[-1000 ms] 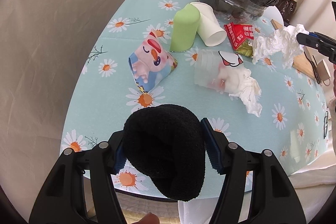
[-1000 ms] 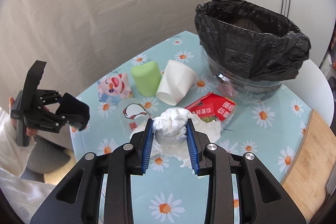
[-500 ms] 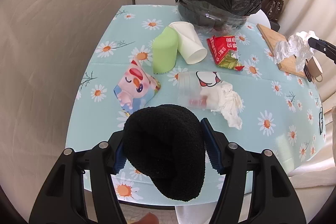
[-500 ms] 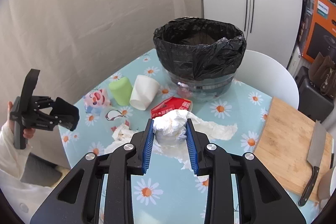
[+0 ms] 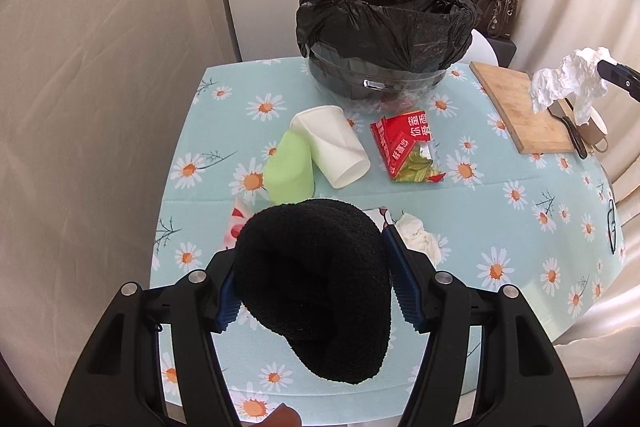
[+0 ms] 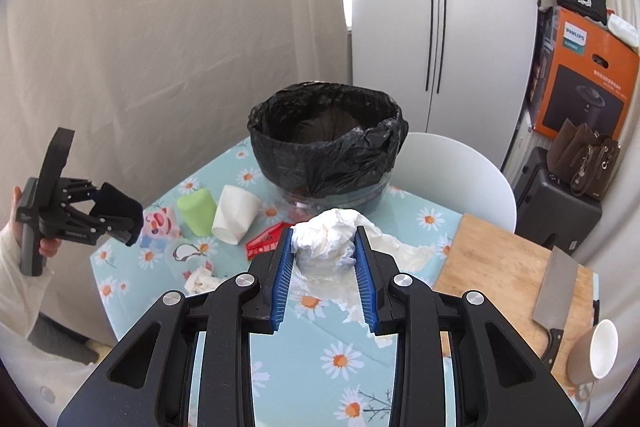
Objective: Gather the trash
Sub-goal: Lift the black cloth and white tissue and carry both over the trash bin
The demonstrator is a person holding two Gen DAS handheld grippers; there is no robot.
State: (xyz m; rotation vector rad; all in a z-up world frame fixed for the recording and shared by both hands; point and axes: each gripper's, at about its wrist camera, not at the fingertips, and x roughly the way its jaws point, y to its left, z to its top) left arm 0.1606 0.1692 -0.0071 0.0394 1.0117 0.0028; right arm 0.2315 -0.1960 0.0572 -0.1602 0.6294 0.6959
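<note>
— Right wrist view first: what did we hold there?

— Our right gripper (image 6: 325, 250) was closed on a crumpled white tissue (image 6: 326, 241), both blue pads pressing its sides, and loose ends of the paper hung below. It was up in the air over the table (image 6: 340, 331), on the near side of the bin.

— And the bin?

— The trash bin (image 6: 326, 143), lined with a black bag, stood at the far edge of the table with its mouth open. We could not tell what lay inside.

— What about the other hand?

— In the left wrist view our left gripper (image 5: 312, 275) was clamped on a black fuzzy cloth (image 5: 316, 287), which bulged between the fingers and sagged down toward us. It was above the near edge of the table.

— Which trash did we see on the table?

— A green cup (image 5: 289, 169) and a white paper cup (image 5: 334, 147) lay on their sides, touching each other. A red snack wrapper (image 5: 408, 147) was just to the right of them. Another tissue (image 5: 420, 237) lay near the left gripper, on its right.

— And on the right side?

— A wooden cutting board (image 6: 504, 263) with a cleaver (image 6: 556, 287) on it, and a mug (image 6: 596, 355) at its near end.
</note>
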